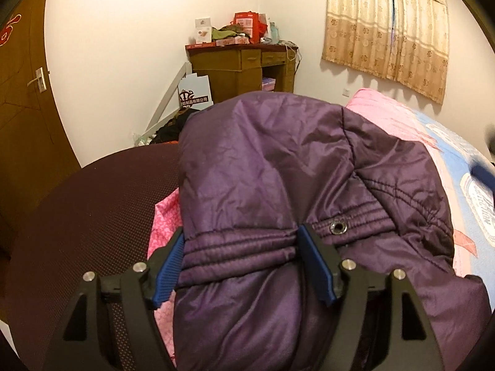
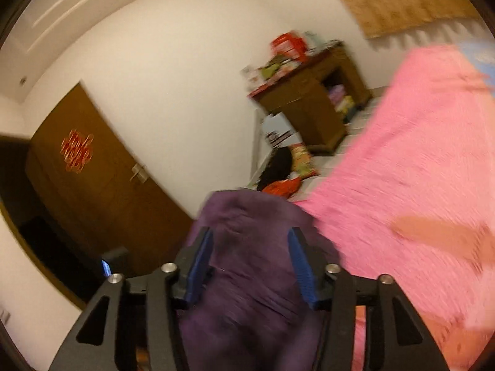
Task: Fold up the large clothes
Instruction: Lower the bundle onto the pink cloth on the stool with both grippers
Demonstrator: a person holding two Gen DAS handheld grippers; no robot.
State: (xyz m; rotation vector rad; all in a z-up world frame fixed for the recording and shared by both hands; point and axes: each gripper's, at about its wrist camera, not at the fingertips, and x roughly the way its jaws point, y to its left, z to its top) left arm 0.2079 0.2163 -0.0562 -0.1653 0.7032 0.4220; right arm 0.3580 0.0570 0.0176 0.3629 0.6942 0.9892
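Observation:
A large purple padded jacket point(image 1: 278, 167) lies bunched on the pink bedspread point(image 1: 380, 111). My left gripper point(image 1: 243, 244) has its blue-padded fingers point(image 1: 312, 247) wide apart, one on each side of the jacket's elastic hem with its metal snap point(image 1: 337, 226); the pads do not pinch the cloth. In the blurred right wrist view, my right gripper point(image 2: 250, 247) is also wide open over a fold of the purple jacket point(image 2: 253, 275), with the pink bedspread point(image 2: 402, 170) to its right. The right gripper also shows as a blur at the left view's right edge point(image 1: 482, 170).
A dark maroon mesh surface point(image 1: 92, 204) lies left of the jacket. A wooden desk point(image 1: 241, 68) piled with boxes stands in the corner under a beige curtain point(image 1: 386, 24). A brown door point(image 2: 92, 167) is on the left. Clothes and bags lie on the floor point(image 2: 287, 167).

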